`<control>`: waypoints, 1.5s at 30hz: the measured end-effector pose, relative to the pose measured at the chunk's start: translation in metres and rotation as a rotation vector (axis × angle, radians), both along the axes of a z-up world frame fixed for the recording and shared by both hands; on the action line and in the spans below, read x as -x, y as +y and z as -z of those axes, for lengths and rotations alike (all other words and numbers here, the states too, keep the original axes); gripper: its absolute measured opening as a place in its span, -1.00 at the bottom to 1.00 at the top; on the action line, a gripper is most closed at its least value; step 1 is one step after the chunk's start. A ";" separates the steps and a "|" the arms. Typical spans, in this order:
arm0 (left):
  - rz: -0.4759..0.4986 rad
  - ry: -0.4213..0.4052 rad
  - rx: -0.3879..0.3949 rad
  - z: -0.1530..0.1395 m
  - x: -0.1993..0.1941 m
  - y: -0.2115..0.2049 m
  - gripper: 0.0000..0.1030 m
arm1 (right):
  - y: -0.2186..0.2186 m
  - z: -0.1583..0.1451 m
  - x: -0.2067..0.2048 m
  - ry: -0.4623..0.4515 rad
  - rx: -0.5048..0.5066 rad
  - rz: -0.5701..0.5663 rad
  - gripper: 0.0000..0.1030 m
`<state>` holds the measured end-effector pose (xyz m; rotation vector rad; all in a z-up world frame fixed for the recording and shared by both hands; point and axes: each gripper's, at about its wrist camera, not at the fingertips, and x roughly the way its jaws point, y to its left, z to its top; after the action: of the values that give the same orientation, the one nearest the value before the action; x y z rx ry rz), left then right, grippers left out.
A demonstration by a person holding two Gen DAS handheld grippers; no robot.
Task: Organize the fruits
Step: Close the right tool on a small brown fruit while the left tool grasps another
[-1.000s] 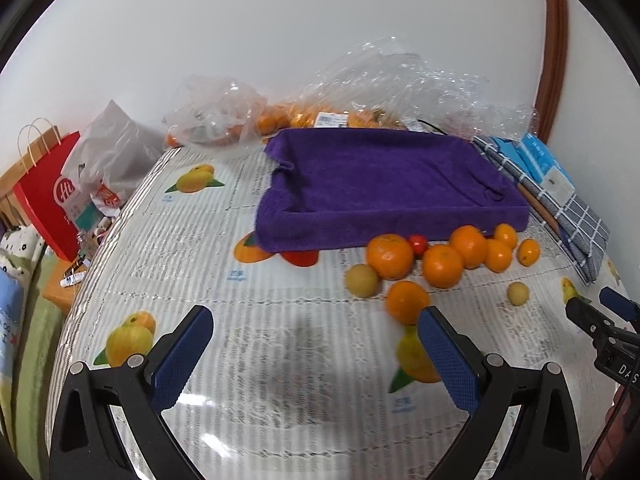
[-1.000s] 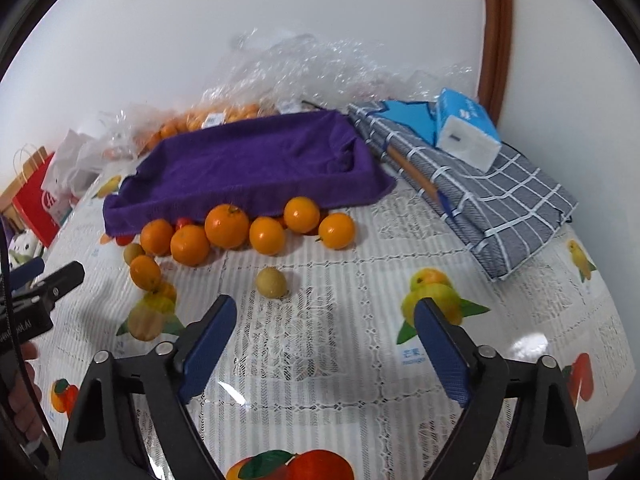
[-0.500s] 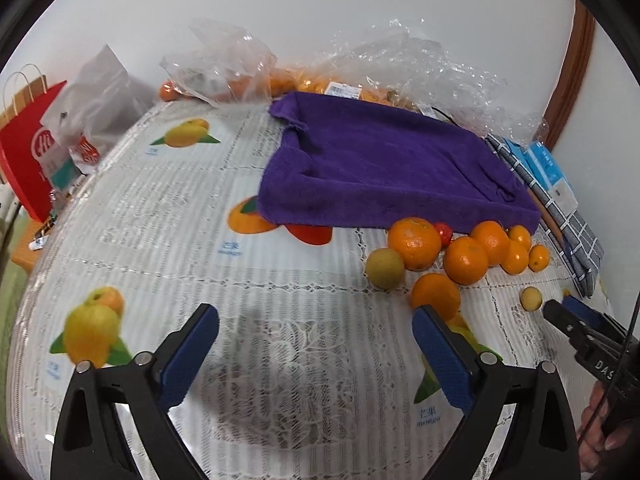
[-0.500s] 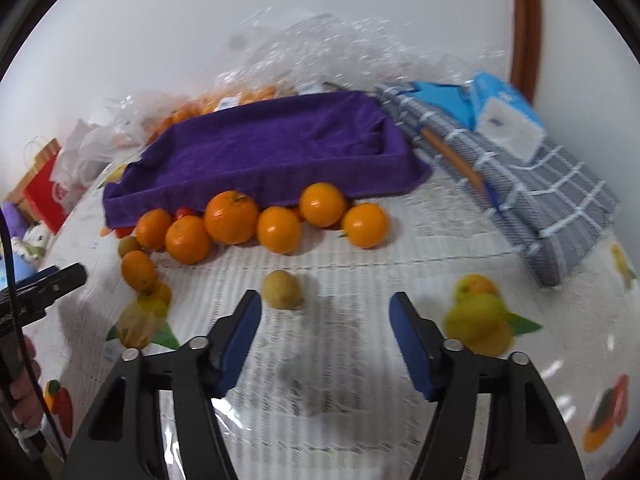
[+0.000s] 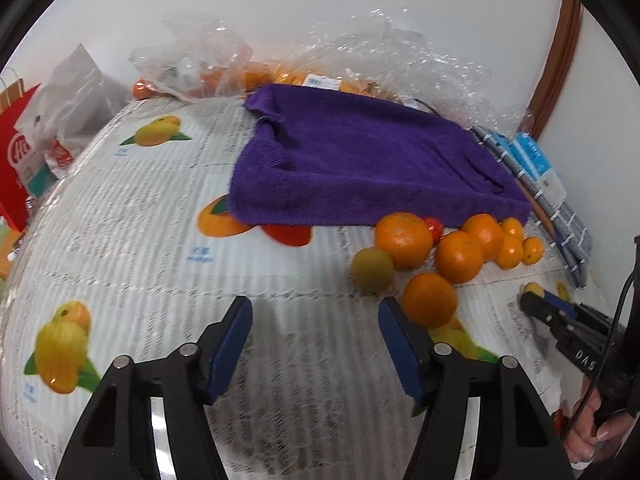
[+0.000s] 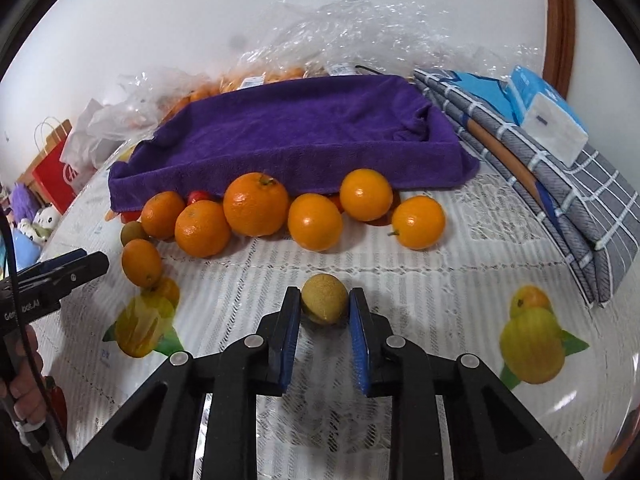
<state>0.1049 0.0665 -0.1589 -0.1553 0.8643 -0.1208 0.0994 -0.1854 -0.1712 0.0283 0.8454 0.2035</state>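
Note:
Several oranges (image 6: 256,210) lie in a row in front of a purple towel-lined tray (image 6: 300,128) on the fruit-print tablecloth. My right gripper (image 6: 324,308) has its blue pads on both sides of a small yellow-brown fruit (image 6: 324,304) resting on the cloth. My left gripper (image 5: 316,316) is open and empty above the cloth, with an orange (image 5: 430,300) just right of its right finger and another yellow-brown fruit (image 5: 373,269) beyond. The row of oranges (image 5: 404,240) and the tray (image 5: 360,160) also show in the left wrist view.
Clear plastic bags of oranges (image 5: 224,68) lie behind the tray. A folded grey checked cloth (image 6: 560,184) with a tissue pack (image 6: 548,116) lies right of it. A red paper bag (image 5: 16,160) stands off the table's left side.
My right gripper moved forward and down and closed around the small yellow-brown fruit. My left gripper moved forward towards the oranges and narrowed a little.

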 end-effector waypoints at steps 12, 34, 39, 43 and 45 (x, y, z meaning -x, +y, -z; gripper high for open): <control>0.086 -0.008 0.058 -0.004 -0.027 -0.012 -0.28 | -0.015 0.001 0.012 -0.005 0.053 0.025 -0.53; 0.052 0.014 -0.028 0.005 -0.013 0.001 -0.48 | -0.013 0.003 0.011 -0.002 0.063 0.020 -0.52; 0.049 -0.005 -0.026 0.006 -0.014 0.000 -0.48 | -0.013 0.003 0.011 -0.001 0.056 0.019 -0.52; 0.038 -0.003 -0.006 0.006 -0.020 0.003 -0.48 | -0.014 0.004 0.011 -0.001 0.054 0.018 -0.51; 0.029 -0.004 0.006 0.007 -0.021 0.004 -0.48 | -0.014 0.004 0.011 -0.001 0.052 0.018 -0.51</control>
<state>0.1263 0.0705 -0.1655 -0.1484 0.8623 -0.1505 0.0887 -0.1995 -0.1751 -0.0130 0.8491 0.1640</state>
